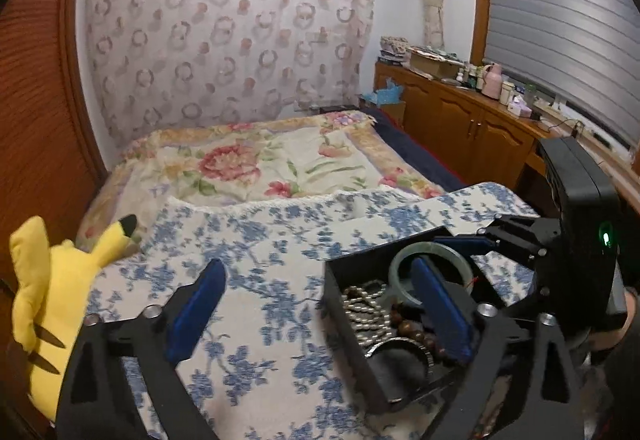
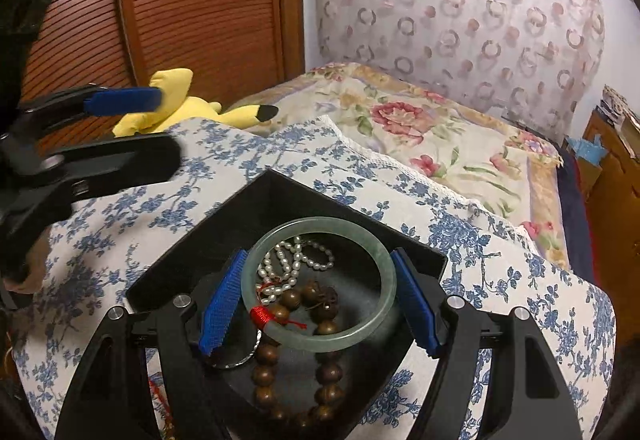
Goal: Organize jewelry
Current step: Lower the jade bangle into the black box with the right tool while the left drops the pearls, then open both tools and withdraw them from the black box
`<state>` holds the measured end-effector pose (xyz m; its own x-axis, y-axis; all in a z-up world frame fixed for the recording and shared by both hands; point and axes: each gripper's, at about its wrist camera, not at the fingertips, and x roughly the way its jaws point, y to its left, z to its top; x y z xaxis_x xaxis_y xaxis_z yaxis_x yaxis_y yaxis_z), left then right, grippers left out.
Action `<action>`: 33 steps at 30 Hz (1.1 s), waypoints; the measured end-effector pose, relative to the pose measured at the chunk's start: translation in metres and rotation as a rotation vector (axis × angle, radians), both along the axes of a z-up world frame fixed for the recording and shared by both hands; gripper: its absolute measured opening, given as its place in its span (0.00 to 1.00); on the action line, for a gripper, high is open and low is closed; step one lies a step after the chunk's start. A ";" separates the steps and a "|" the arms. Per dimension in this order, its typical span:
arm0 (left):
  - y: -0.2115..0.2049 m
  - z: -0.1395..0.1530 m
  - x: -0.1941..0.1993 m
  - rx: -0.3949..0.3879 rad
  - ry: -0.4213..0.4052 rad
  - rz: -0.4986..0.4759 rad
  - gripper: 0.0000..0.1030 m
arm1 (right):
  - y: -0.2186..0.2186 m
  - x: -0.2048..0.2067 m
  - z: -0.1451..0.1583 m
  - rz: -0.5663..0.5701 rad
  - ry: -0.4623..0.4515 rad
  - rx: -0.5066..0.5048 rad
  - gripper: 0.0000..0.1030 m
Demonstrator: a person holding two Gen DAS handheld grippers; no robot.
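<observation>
here, no legible writing, jade bangle (image 2: 320,282), black box (image 2: 280,200)

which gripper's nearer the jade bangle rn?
Right. The right gripper clamps the jade bangle between its pads over the black box. The left gripper is open beside it, empty.
</observation>
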<state>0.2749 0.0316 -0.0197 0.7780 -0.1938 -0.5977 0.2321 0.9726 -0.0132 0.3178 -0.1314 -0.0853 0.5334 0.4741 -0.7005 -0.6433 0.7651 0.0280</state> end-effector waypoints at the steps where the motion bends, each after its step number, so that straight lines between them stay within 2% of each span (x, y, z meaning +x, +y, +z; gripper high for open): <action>1: 0.002 0.000 -0.002 -0.002 -0.005 0.003 0.93 | 0.000 0.001 -0.001 -0.009 0.001 -0.004 0.73; 12: 0.014 -0.007 -0.031 -0.019 -0.017 -0.008 0.93 | -0.017 -0.009 0.006 -0.050 -0.006 0.033 0.74; 19: 0.016 -0.023 -0.072 -0.039 0.021 -0.029 0.93 | -0.051 -0.063 0.020 -0.060 -0.024 0.109 0.74; 26: 0.014 -0.044 -0.111 -0.026 0.079 -0.045 0.93 | -0.071 -0.115 0.014 -0.068 -0.012 0.125 0.74; 29: 0.010 -0.052 -0.125 -0.017 0.116 -0.056 0.93 | -0.082 -0.137 0.009 -0.085 -0.005 0.121 0.70; 33: -0.001 -0.058 -0.146 -0.026 0.126 -0.091 0.93 | -0.095 -0.157 0.003 -0.093 0.005 0.109 0.62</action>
